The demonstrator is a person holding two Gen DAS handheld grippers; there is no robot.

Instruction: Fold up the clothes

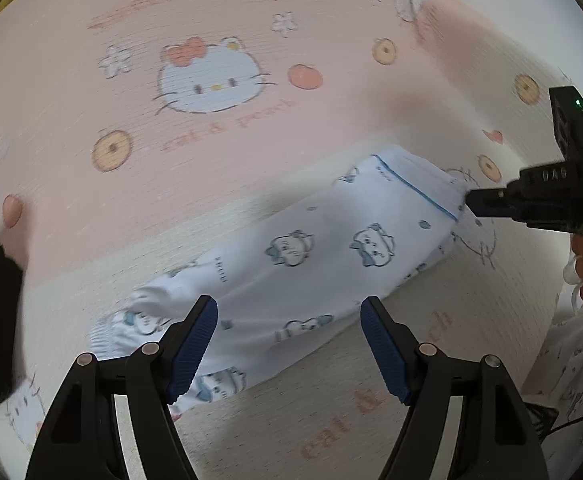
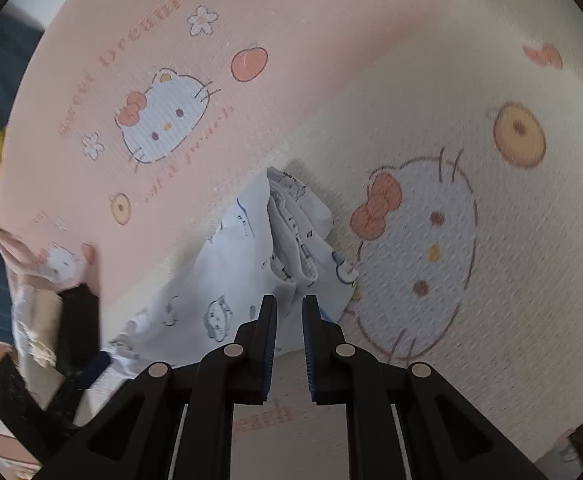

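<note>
1. One garment is in view: white pyjama trousers [image 1: 311, 264] with blue cat prints, lying lengthwise on the bed's cream band.
2. Two grippers are in view. The left gripper [image 1: 289, 344] hovers over the cuff end, fingers wide apart and empty.
3. The right gripper [image 2: 289, 340] meets the waistband end; its fingers sit nearly together, and whether cloth is pinched cannot be told.
4. One sheet [image 1: 251, 128], pink and cream with cartoon cats and peaches, covers the surface.
</note>
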